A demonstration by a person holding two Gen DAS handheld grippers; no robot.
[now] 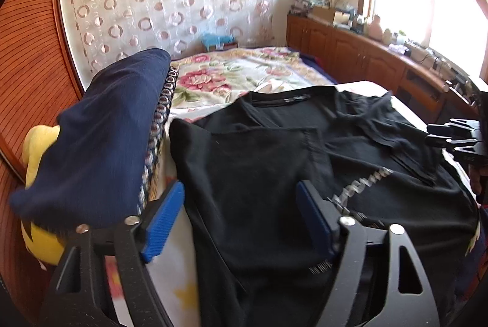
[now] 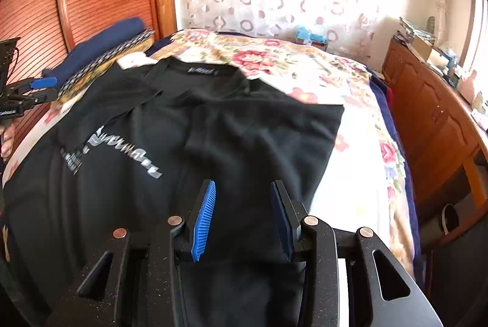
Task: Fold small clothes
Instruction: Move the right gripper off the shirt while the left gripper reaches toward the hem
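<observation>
**Black T-shirt, both sleeves in, grippers free above the hem**

Left to right, as you had it. At far left a navy garment [image 1: 100, 129] lay heaped over a yellow soft toy [image 1: 42, 144], just beside the work area. Your left gripper [image 1: 241, 223] hung over the shirt's left side with its blue pads spread wide and nothing between them. The black T-shirt [image 1: 274, 174] lay face up on the floral bedspread [image 1: 244, 71], collar away from you, its left sleeve already turned in across the chest. Your right gripper [image 2: 244, 217] was likewise parted and empty, low over the lower right of the shirt [image 2: 213, 129]. At far right a wooden cabinet [image 2: 433, 119] ran along the bed.

Risks, as judged:
- The folded-in sleeve lay loose; lifting the hem unevenly would likely flip it back out.
- The right side showed wrinkles; folding over them would set a crooked edge.
- The navy heap sat close enough that a wide left swing could snag it.

Writing: silver chest print [image 2: 128, 156], blurred and partly covered by the sleeve, so not legible. The neck label [image 2: 201, 69] carried text, possibly a brand, too small to read.
</observation>
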